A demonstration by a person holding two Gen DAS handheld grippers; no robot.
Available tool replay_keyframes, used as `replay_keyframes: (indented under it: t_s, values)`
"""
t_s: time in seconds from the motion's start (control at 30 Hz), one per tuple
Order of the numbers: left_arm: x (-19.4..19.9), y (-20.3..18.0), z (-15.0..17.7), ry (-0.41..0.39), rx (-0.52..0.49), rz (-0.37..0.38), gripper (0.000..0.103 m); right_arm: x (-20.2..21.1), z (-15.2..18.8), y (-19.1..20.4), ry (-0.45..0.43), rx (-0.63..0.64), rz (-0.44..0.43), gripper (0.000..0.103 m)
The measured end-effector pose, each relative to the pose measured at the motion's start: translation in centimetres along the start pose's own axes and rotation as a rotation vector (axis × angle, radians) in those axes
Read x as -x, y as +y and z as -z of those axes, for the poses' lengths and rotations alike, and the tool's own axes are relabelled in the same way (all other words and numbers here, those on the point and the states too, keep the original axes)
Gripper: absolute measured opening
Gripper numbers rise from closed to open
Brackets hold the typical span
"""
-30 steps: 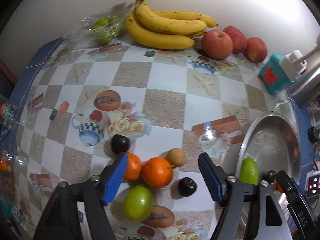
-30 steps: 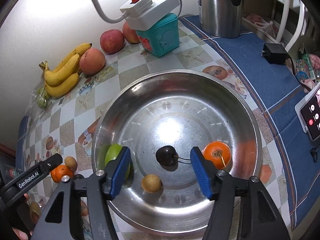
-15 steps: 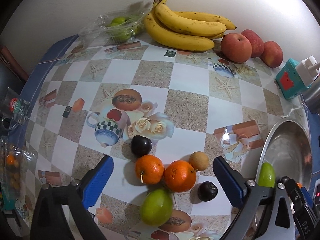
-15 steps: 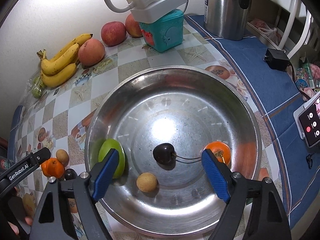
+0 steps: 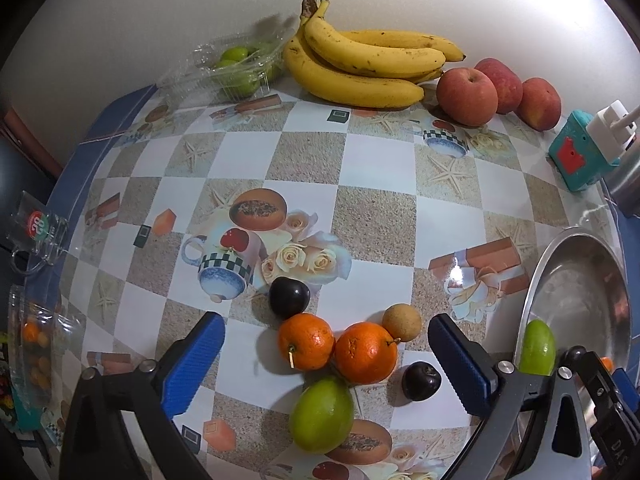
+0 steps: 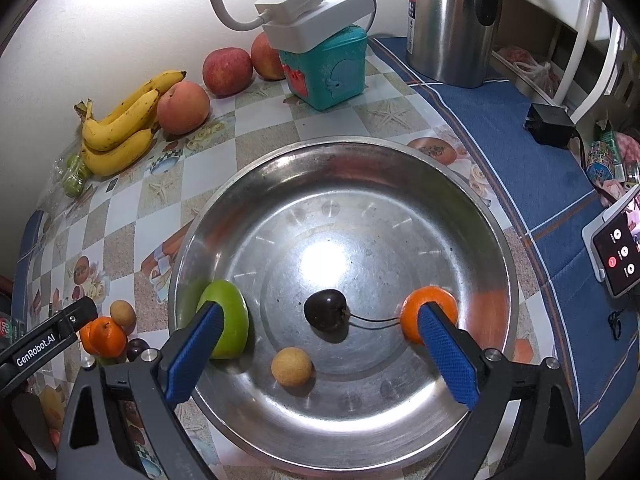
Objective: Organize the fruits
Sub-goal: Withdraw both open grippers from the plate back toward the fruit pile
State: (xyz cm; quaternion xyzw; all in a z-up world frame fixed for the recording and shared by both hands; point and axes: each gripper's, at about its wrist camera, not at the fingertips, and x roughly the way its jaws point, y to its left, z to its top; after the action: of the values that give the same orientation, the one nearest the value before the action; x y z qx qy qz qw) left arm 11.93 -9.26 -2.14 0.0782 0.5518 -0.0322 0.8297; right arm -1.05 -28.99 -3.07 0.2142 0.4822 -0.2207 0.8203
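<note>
The bowl (image 6: 480,216) was bare metal, bright and reflective, its floor finely scuffed. The counter (image 5: 376,216) carried a glossy printed sheet — smooth, with glare spots. The kettle (image 6: 448,20) looked like brushed steel. The claw pads (image 6: 448,356) were blue and ribbed, apparently rubbery, on matt black arms with metal pins. The oranges (image 5: 366,352) showed pitted, slightly shiny peel; the cherry (image 6: 325,310) was glossy. The clamshell tray (image 5: 236,64) was thin clear plastic — crinkled. The power strip (image 6: 316,12) was smooth white plastic.
</note>
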Motion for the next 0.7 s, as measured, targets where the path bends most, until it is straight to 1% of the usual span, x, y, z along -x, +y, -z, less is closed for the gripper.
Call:
replay_keyframes:
  t_s: [0.23,0.43,0.53,0.7]
  values:
    - [0.6,0.1,0.3,-0.014,-0.016,0.008,0.103,0.3,0.3,0.1,0.017,0.000,0.019,0.098]
    - [1.3,0.5,0.6,-0.023,-0.028,0.013,0.103,0.9,0.4,0.7,0.014,0.023,0.027,0.098]
    - [1.6,1.0,0.8,-0.027,-0.023,0.012,0.103,1.5,0.6,1.2,0.006,0.033,0.019,0.098]
    - [2.3,2.8,0.8,-0.033,0.019,0.010,0.103,2.2,0.9,2.7,-0.007,0.059,-0.006,0.098]
